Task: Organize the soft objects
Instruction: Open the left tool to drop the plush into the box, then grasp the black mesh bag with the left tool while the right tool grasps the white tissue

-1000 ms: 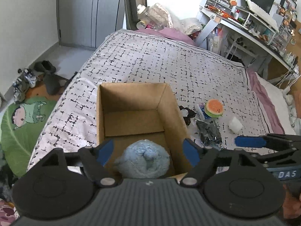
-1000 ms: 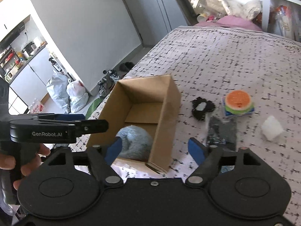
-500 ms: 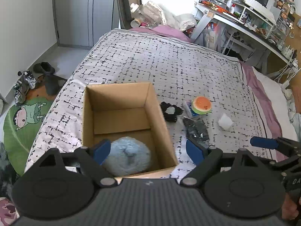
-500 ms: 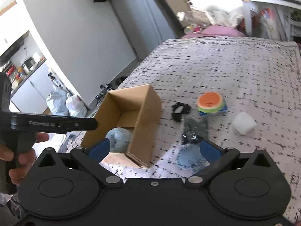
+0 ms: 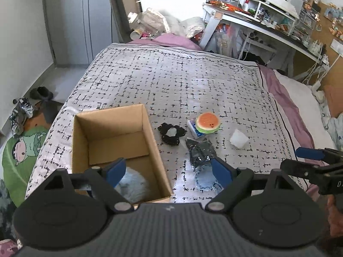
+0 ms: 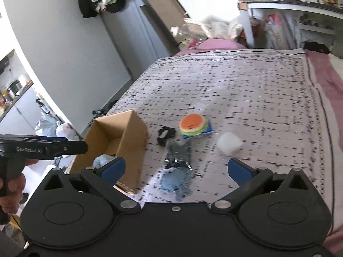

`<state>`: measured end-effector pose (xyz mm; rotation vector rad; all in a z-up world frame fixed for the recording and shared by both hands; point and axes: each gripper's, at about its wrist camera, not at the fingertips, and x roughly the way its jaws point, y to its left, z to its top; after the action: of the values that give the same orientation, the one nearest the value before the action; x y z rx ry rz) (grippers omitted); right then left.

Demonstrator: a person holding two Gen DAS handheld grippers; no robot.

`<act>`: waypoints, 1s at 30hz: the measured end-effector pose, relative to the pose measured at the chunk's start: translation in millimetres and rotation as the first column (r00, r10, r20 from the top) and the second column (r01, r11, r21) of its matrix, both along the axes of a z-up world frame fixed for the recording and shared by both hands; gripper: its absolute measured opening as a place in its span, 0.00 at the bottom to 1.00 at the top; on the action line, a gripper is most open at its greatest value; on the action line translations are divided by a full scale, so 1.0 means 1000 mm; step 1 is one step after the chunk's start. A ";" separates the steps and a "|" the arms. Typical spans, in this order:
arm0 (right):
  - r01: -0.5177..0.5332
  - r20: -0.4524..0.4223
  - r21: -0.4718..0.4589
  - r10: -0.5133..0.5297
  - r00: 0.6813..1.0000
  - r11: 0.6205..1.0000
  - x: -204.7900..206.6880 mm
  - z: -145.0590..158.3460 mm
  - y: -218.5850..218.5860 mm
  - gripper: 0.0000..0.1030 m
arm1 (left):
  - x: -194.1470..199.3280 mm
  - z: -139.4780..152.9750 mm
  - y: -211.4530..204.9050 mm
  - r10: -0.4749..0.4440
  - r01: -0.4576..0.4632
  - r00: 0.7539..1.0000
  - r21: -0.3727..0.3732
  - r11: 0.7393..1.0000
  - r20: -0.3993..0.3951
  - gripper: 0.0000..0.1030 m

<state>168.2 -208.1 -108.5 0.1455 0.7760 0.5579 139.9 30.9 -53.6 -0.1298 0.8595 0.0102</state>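
An open cardboard box [image 5: 115, 147] [image 6: 120, 135] stands on the bed with a fluffy light-blue ball [image 5: 130, 184] [image 6: 100, 160] inside. Right of it lie a black scrunchie [image 5: 171, 133] [image 6: 165, 135], a round orange-and-green plush [image 5: 208, 123] [image 6: 193, 124], a white soft block [image 5: 238, 138] [image 6: 229, 143], a dark shiny packet [image 5: 200, 152] [image 6: 178, 156] and a pale blue cloth [image 5: 205, 181] [image 6: 175, 182]. My left gripper [image 5: 168, 170] [image 6: 42, 148] hangs open and empty over the box's near right corner. My right gripper [image 6: 176, 169] [image 5: 313, 165] is wide open, empty, above the cloth and packet.
The checked bedspread [image 5: 182, 81] stretches far beyond the items. A cluttered desk [image 5: 268, 21] stands at the back right, with bags and bottles [image 5: 150, 23] at the bed's head. Shoes [image 5: 21, 111] and a green mat [image 5: 19, 150] lie on the floor at left.
Both grippers have drawn back from the box, so the blue ball looks smaller. The right gripper swung right toward the loose items and its jaws spread wider. The pale blue cloth has come into view.
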 end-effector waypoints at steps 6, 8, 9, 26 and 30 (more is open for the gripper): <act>0.044 -0.007 -0.004 -0.044 0.999 0.999 0.002 -0.009 -0.018 1.00 | 0.006 -0.001 -0.012 -0.036 0.036 0.999 0.010 0.999 -0.002 0.84; 0.049 -0.007 -0.004 -0.049 0.999 0.999 0.002 -0.010 -0.022 1.00 | 0.008 -0.001 -0.016 -0.049 0.049 0.999 0.018 0.999 -0.003 0.84; 0.051 -0.006 -0.002 -0.051 0.999 0.999 0.002 -0.011 -0.024 1.00 | 0.009 -0.001 -0.018 -0.058 0.058 0.998 0.021 0.998 0.000 0.84; 0.063 -0.048 0.017 -0.062 0.997 0.998 0.018 -0.031 -0.034 0.97 | 0.033 -0.020 -0.048 -0.172 0.172 0.985 0.015 0.985 -0.006 0.83; 0.067 -0.067 0.020 -0.066 0.996 0.998 0.026 -0.037 -0.035 0.93 | 0.040 -0.028 -0.055 -0.203 0.203 0.979 0.010 0.979 -0.012 0.81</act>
<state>193.8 -243.2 -145.3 0.2106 0.8264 0.5008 179.5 -24.5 -81.6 -0.0312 0.8804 -0.1757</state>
